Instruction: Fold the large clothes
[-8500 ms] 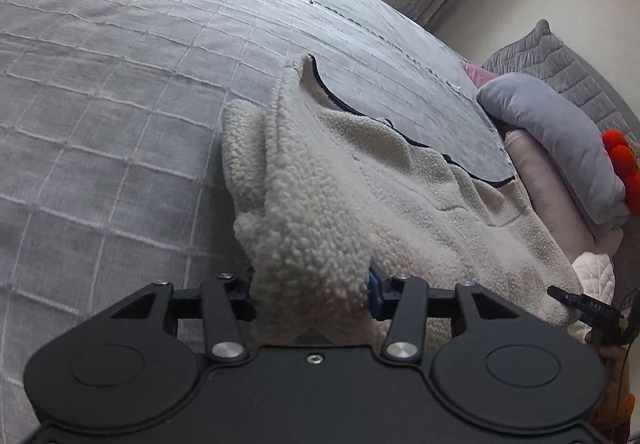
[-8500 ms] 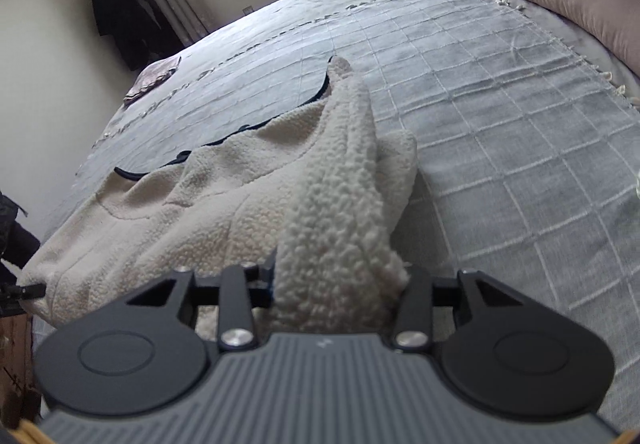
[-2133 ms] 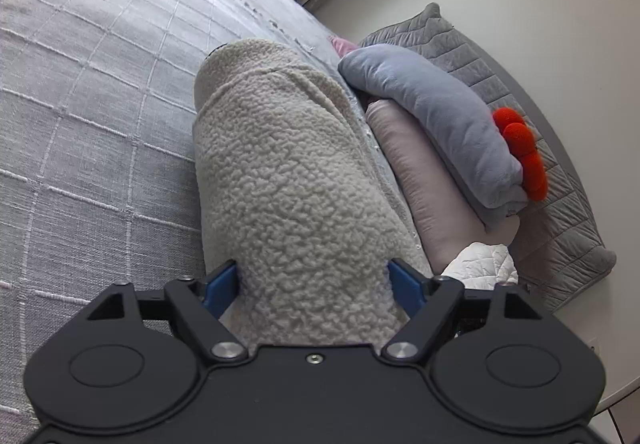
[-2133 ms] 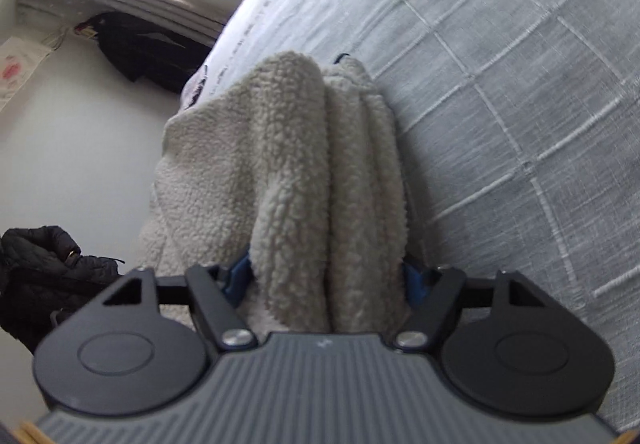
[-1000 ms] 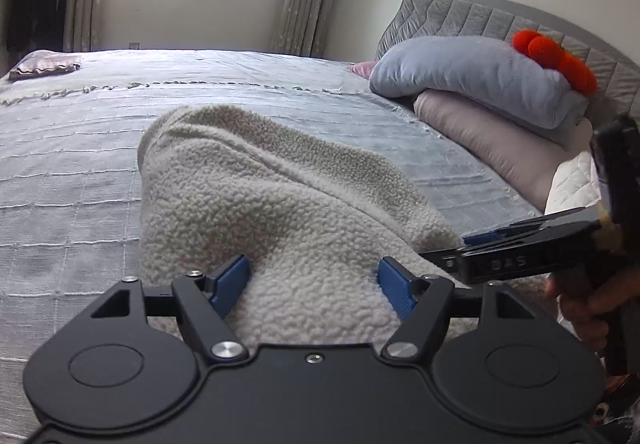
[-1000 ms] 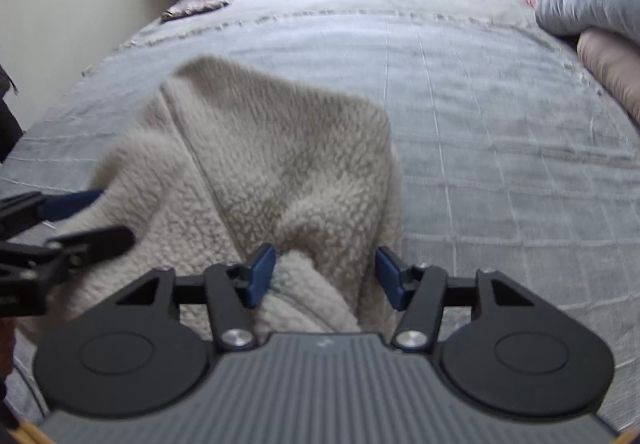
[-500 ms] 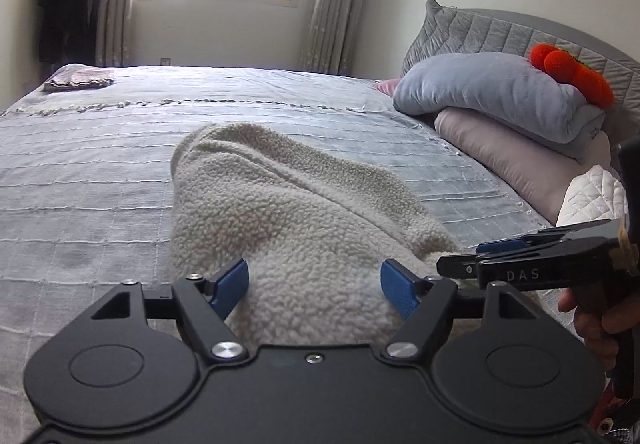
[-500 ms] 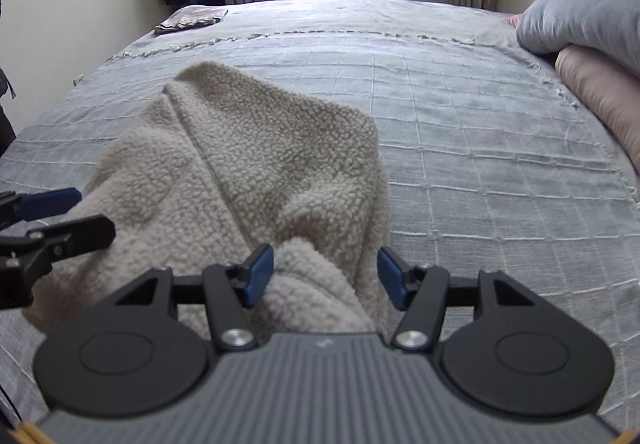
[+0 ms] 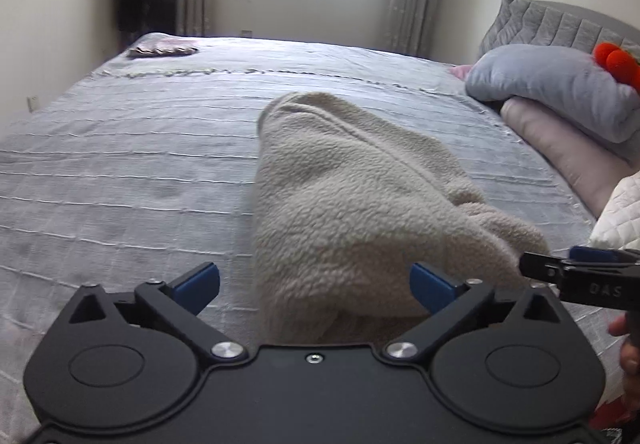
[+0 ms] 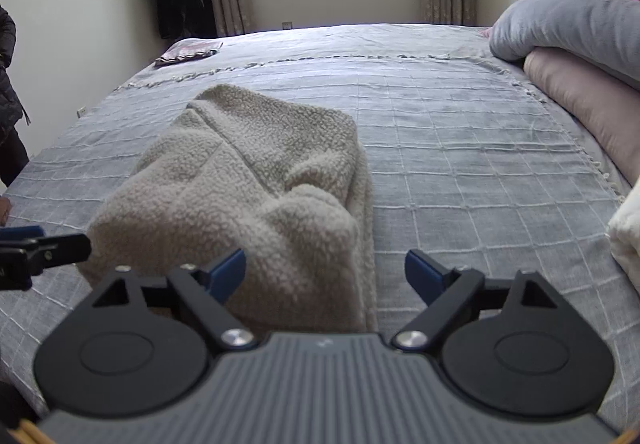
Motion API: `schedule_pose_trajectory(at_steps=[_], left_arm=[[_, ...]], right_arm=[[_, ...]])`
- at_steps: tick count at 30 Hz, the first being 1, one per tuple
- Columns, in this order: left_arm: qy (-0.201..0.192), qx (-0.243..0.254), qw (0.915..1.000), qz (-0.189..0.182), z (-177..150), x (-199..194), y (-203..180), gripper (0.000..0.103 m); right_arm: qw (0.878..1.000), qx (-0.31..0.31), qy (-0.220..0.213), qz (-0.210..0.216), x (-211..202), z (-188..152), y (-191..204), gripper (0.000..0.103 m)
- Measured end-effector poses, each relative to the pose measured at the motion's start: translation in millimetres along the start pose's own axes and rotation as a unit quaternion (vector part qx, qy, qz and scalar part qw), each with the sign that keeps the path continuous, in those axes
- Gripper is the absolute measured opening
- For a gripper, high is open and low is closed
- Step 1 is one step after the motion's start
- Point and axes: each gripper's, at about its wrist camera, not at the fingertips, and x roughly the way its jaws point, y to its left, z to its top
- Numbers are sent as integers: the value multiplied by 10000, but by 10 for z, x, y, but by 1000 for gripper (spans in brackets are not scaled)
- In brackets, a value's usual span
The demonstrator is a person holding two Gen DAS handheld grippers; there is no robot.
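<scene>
Grippers: two black two-finger grippers with blue pads are seen at the near edge of the bed; the jaws of the left gripper and the right gripper are opening, nothing clamped.
Garment: one cream, nubbly fleece garment is laid folded in a rounded bundle near the bed's near edge, its near end between both jaws.
Bedspread: one grey woven bedspread, gridded with raised white lines.
Pillows: two stacked at the right edge, one grey plump pillow upon one pink smooth pillow.
</scene>
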Motion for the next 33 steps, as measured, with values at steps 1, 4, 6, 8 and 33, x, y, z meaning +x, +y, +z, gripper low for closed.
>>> schedule_pose_trajectory(at_steps=[1,4,6,8,33], left_arm=[[-8,52,9999,122,-28,-28,-12,103],[-12,61,9991,424,-99,-91,-22,103],[89,78,9988,485,-143,-107,-23,103],[261,128,9983,505,-186,-95,-28,103],[491,149,9971,554,-342,-112,-89,103]], right_arm=[[10000,7,-16,-74,-39,-51,11,91],[9996,63,-27,-256,-123,-197,46,94],[9991,157,9,-395,-148,-288,73,98],[9985,227,36,-499,-165,-368,109,99],[9982,-53,163,-572,-161,-478,387,101]])
